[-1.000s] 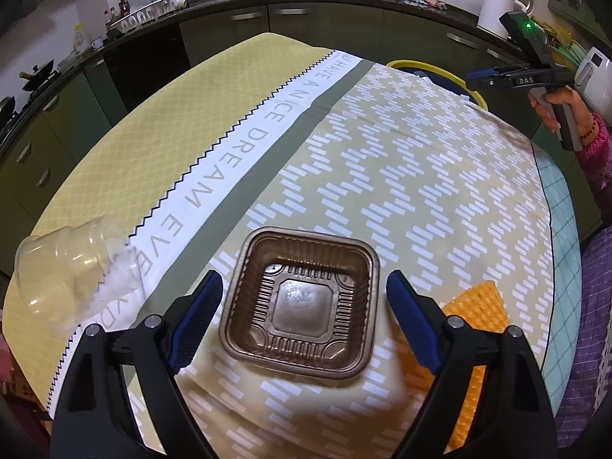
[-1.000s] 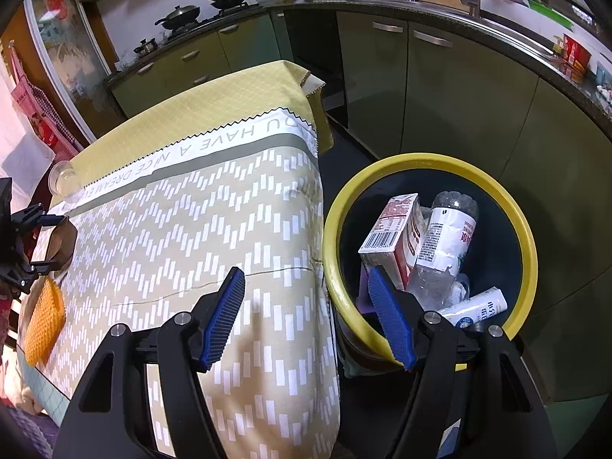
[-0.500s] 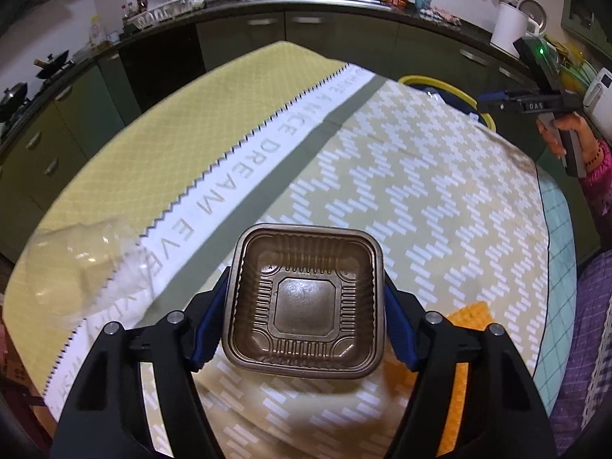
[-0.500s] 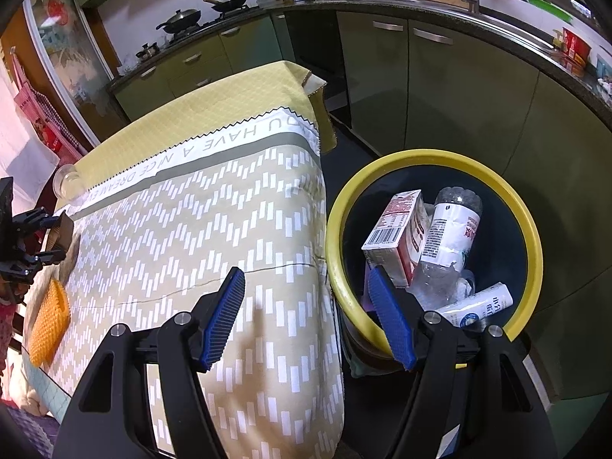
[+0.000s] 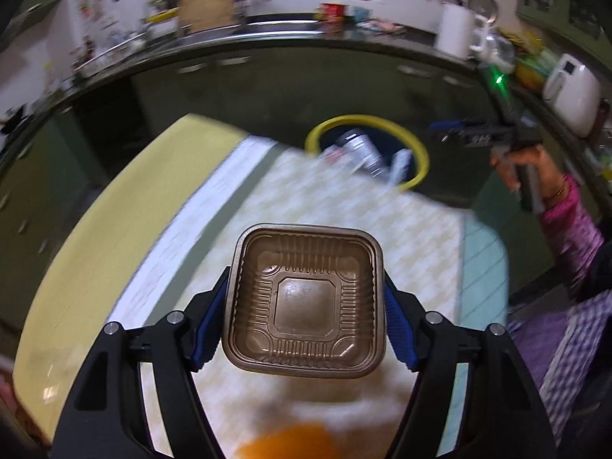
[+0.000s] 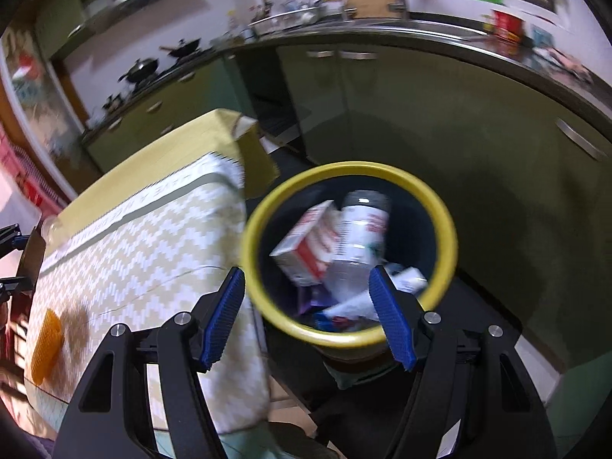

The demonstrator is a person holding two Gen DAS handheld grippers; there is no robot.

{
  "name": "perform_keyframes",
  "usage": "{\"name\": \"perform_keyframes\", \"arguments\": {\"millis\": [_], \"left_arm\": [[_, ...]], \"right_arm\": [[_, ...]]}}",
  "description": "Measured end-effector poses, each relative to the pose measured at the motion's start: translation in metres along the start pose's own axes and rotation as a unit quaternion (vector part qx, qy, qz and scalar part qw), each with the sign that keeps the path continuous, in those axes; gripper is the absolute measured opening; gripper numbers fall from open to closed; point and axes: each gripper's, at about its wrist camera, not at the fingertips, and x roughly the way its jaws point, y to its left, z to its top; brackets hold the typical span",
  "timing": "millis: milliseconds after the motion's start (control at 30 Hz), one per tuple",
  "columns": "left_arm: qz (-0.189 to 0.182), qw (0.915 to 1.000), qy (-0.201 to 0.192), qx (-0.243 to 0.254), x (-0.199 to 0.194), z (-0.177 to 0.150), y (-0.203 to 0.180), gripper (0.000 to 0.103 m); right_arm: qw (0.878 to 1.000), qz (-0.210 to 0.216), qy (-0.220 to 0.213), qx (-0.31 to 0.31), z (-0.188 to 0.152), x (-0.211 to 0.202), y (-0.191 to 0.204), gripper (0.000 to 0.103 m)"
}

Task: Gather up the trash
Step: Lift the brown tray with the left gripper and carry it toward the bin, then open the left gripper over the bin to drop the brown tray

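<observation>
My left gripper [image 5: 306,319] is shut on a brown square plastic tray [image 5: 304,300] and holds it above the patterned tablecloth [image 5: 344,214]. The yellow-rimmed trash bin [image 5: 415,145] stands past the table's far edge. In the right wrist view my right gripper [image 6: 308,319] is open and empty, just in front of the bin [image 6: 344,338], which holds a carton [image 6: 310,243], a bottle [image 6: 357,229] and other trash. The left gripper with the tray shows at the far left in that view [image 6: 15,264].
An orange mesh piece [image 6: 46,344] lies on the table's near corner, also blurred in the left wrist view [image 5: 290,440]. A clear plastic cup [image 6: 51,225] lies at the table's left end. Green kitchen cabinets [image 6: 420,114] curve behind the bin.
My left gripper closed on the brown tray, lifted it off the table and carried it toward the bin. My right gripper stayed open and shifted to face the bin more directly.
</observation>
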Motion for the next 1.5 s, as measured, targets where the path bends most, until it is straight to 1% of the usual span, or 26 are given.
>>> {"name": "perform_keyframes", "arguments": {"millis": [67, 133, 200, 300, 367, 433, 533, 633, 667, 767, 800, 867, 967, 1033, 1067, 1133, 1167, 1267, 1367, 1400, 1433, 1467, 1500], "left_arm": [[-0.015, 0.9998, -0.005, 0.015, 0.019, 0.025, -0.015, 0.068], [-0.039, 0.9987, -0.006, 0.033, 0.044, 0.054, -0.033, 0.068], [-0.059, 0.9973, -0.003, 0.044, 0.069, 0.077, -0.047, 0.068], [-0.076, 0.9949, 0.000, 0.067, 0.110, 0.110, -0.073, 0.068], [-0.088, 0.9935, 0.005, 0.072, 0.135, 0.127, -0.083, 0.068], [-0.091, 0.9930, 0.007, 0.076, 0.162, 0.146, -0.092, 0.068], [-0.088, 0.9942, 0.010, 0.062, 0.197, 0.167, -0.095, 0.068], [-0.092, 0.9951, 0.025, 0.026, 0.229, 0.183, -0.091, 0.069], [-0.092, 0.9952, 0.028, 0.019, 0.234, 0.185, -0.091, 0.069], [-0.089, 0.9957, 0.025, 0.002, 0.238, 0.186, -0.086, 0.078], [-0.090, 0.9957, 0.023, -0.003, 0.235, 0.184, -0.083, 0.081], [-0.090, 0.9957, 0.019, -0.009, 0.226, 0.182, -0.079, 0.081], [-0.088, 0.9958, 0.005, -0.023, 0.193, 0.173, -0.066, 0.081], [-0.085, 0.9955, -0.011, -0.039, 0.160, 0.162, -0.056, 0.081], [-0.078, 0.9957, -0.022, -0.046, 0.142, 0.156, -0.050, 0.081], [-0.056, 0.9953, -0.048, -0.063, 0.101, 0.140, -0.035, 0.086], [-0.043, 0.9939, -0.064, -0.078, 0.077, 0.128, -0.025, 0.087], [-0.010, 0.9895, -0.097, -0.106, 0.026, 0.096, -0.002, 0.087], [0.051, 0.9823, -0.123, -0.131, -0.023, 0.054, 0.017, 0.088], [0.083, 0.9790, -0.126, -0.137, -0.041, 0.034, 0.022, 0.089], [0.101, 0.9768, -0.126, -0.141, -0.050, 0.024, 0.025, 0.089], [0.127, 0.9724, -0.127, -0.149, -0.065, 0.007, 0.028, 0.089], [0.140, 0.9694, -0.129, -0.155, -0.074, -0.004, 0.029, 0.089]], "right_arm": [[1.000, -0.003, -0.006, 0.014, -0.005, -0.008, -0.018, 0.067], [1.000, -0.004, -0.012, 0.028, -0.010, -0.016, -0.034, 0.067], [0.999, -0.007, -0.017, 0.042, -0.016, -0.023, -0.051, 0.067], [0.998, -0.010, -0.024, 0.061, -0.024, -0.034, -0.070, 0.067], [0.997, -0.011, -0.030, 0.069, -0.030, -0.042, -0.079, 0.067], [0.996, -0.012, -0.033, 0.076, -0.035, -0.049, -0.088, 0.068], [0.996, -0.016, -0.038, 0.082, -0.039, -0.057, -0.096, 0.071], [0.995, -0.024, -0.042, 0.083, -0.040, -0.064, -0.099, 0.072], [0.995, -0.026, -0.043, 0.083, -0.041, -0.065, -0.099, 0.073], [0.995, -0.028, -0.043, 0.085, -0.042, -0.064, -0.100, 0.073], [0.995, -0.029, -0.042, 0.086, -0.042, -0.064, -0.100, 0.073], [0.995, -0.028, -0.041, 0.084, -0.043, -0.064, -0.097, 0.073], [0.996, -0.025, -0.038, 0.080, -0.043, -0.060, -0.089, 0.073], [0.996, -0.022, -0.035, 0.073, -0.043, -0.058, -0.082, 0.073], [0.997, -0.019, -0.033, 0.070, -0.043, -0.056, -0.078, 0.073], [0.998, -0.012, -0.029, 0.059, -0.042, -0.052, -0.067, 0.073], [0.998, -0.009, -0.027, 0.053, -0.040, -0.049, -0.062, 0.073], [0.999, 0.008, -0.019, 0.027, -0.034, -0.040, -0.036, 0.073], [1.000, 0.027, -0.010, -0.009, -0.025, -0.028, -0.003, 0.073], [0.999, 0.034, -0.007, -0.019, -0.023, -0.025, 0.007, 0.073], [0.998, 0.044, -0.001, -0.038, -0.020, -0.019, 0.025, 0.073], [0.997, 0.054, 0.004, -0.056, -0.017, -0.014, 0.040, 0.073], [0.995, 0.066, 0.008, -0.076, -0.014, -0.008, 0.059, 0.073]]}}
